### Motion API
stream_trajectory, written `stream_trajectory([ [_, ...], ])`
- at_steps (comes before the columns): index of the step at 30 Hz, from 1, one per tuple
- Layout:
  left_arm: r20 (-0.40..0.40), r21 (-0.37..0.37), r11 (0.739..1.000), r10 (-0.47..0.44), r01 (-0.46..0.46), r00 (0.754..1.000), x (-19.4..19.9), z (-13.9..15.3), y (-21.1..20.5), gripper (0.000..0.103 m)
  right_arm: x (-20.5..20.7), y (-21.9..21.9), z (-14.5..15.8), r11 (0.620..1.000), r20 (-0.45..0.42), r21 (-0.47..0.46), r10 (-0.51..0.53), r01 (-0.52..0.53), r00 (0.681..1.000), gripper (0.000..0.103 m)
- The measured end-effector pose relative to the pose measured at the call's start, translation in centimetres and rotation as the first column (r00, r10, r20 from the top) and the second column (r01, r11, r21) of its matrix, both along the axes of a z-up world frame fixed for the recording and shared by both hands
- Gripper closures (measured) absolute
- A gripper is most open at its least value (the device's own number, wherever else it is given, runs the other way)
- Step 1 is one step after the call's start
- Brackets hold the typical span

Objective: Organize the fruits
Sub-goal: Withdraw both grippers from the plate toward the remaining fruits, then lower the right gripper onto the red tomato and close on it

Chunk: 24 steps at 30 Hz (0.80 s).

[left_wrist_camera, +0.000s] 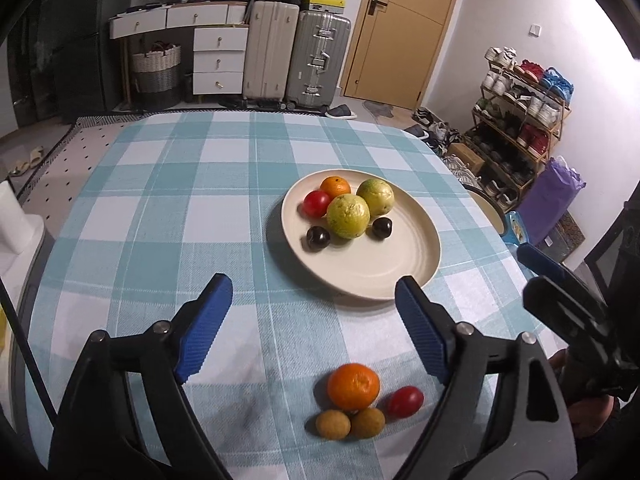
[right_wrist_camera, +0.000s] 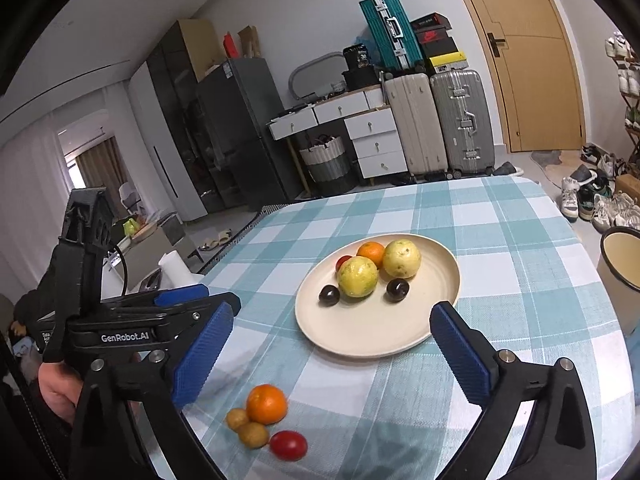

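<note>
- We see the surface [left_wrist_camera: 168,208] covered with a blue-and-white check cloth; its far edge is rounded, and the left half of it is bare and gives free room to move.
- The cream plate [left_wrist_camera: 384,268] sits right of centre, well apart from the far edge; its near half is bare.
- On the plate we count six fruits: two yellow-green round fruits [left_wrist_camera: 348,216], one small orange [left_wrist_camera: 336,187], one red tomato [left_wrist_camera: 316,203] and two dark plums [left_wrist_camera: 318,238], all close together at the far side.
- On the cloth, near the front edge, we count four more: one orange [left_wrist_camera: 353,386], one red tomato [left_wrist_camera: 405,401] and two small brown fruits [left_wrist_camera: 333,424], touching or just beside each other.
- The left tool [left_wrist_camera: 314,304] is wide open and holds nothing; the loose group lies below, between its arms.
- The right tool [right_wrist_camera: 332,336] is also spread wide and empty, with the plate's near rim between its blue pads [right_wrist_camera: 204,354].
- A cream pot [right_wrist_camera: 620,264] stands at the right edge of the surface.
</note>
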State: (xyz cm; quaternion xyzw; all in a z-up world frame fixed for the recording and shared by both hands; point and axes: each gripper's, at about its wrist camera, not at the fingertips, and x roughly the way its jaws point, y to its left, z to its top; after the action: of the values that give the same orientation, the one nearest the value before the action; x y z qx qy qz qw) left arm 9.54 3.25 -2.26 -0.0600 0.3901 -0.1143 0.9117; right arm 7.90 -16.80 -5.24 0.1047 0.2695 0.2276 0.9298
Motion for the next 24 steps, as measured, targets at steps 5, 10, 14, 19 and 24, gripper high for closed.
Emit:
stream_trajectory([
  [5,0.015,0.018,0.999,0.029,-0.029,0.999,-1.5,0.1,0.4,0.013,-1.7,0.2,0.3,1.0,0.035,-0.011,0.004,-0.004,0.999,0.0],
  [10,0.04,0.029,0.999,0.044,-0.046,0.998,-3.3,0.1,0.8,0.003,-2.9,0.6,0.2,1.0,0.035,-0.016,0.013,-0.013,0.999,0.0],
  [14,0.033,0.021,0.998,0.065,-0.066,0.997,-4.3,-0.4,1.4,0.002,-3.9,1.1,-0.3,0.999,0.029,-0.038,0.018,-0.016,0.999,0.0],
  [19,0.013,0.049,0.995,0.087,-0.088,0.996,-5.3,-1.9,1.9,0.001,-4.7,1.7,-1.4,0.995,-0.008,-0.098,0.016,-0.016,1.0,0.0],
  [24,-0.032,0.03,0.996,0.091,-0.09,0.995,-5.9,-3.5,2.7,0.001,-5.0,2.0,-2.6,0.989,-0.059,-0.146,0.0,-0.009,0.998,0.0],
])
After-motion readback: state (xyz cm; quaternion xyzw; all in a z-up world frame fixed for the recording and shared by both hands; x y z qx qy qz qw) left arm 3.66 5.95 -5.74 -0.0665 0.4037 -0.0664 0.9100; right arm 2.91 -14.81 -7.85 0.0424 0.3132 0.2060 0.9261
